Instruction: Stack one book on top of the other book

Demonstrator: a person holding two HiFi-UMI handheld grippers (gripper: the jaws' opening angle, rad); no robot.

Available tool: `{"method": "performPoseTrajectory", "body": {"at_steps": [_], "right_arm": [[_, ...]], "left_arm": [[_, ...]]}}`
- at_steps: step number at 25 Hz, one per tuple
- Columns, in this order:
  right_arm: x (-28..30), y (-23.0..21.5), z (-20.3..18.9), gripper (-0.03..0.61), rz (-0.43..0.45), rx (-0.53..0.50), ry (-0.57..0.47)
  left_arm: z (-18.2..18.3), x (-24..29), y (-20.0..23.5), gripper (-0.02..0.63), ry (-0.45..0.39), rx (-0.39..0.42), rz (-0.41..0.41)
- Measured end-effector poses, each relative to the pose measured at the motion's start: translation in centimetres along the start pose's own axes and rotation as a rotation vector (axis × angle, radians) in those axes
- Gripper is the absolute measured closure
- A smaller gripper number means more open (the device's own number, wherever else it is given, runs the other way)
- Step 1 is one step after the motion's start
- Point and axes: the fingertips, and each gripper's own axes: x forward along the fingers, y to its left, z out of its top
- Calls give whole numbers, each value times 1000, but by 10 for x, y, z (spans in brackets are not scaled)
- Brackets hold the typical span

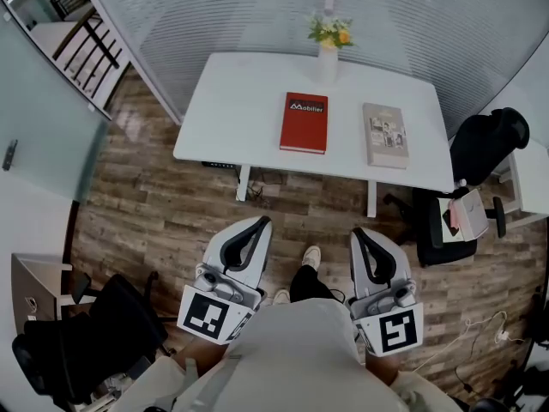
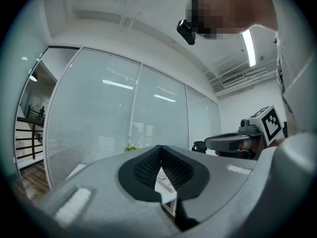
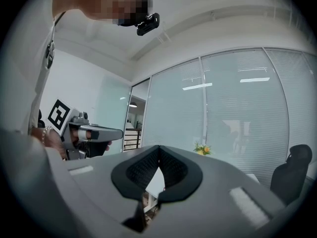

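Observation:
A red book [image 1: 304, 123] lies flat on the white table [image 1: 232, 101], and a beige book [image 1: 385, 135] lies flat to its right, a gap between them. Both grippers are held well short of the table, above the wooden floor. My left gripper [image 1: 263, 222] is shut with nothing in it, and so is my right gripper [image 1: 358, 233]. In the left gripper view the shut left gripper [image 2: 159, 150] points level toward the table, with the right gripper [image 2: 233, 143] beside it. In the right gripper view the right gripper [image 3: 158, 150] is likewise shut, and the left gripper [image 3: 91, 133] shows at the left.
A white vase of flowers [image 1: 328, 45] stands at the table's far edge. A black office chair [image 1: 485, 144] sits right of the table, and a dark chair [image 1: 94, 333] is at the lower left. A glass wall runs behind the table. Cables [image 1: 480, 329] lie on the floor.

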Motion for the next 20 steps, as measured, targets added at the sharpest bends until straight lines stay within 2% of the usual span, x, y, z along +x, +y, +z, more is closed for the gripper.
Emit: {"method": "performPoseTrajectory", "body": {"at_steps": [13, 20], "right_arm": [[45, -98, -8, 574, 9, 24, -9], [67, -144, -11, 574, 2, 71, -8]], "left_arm": [[3, 105, 5, 612, 19, 12, 5], [3, 160, 6, 612, 22, 15, 0]]}}
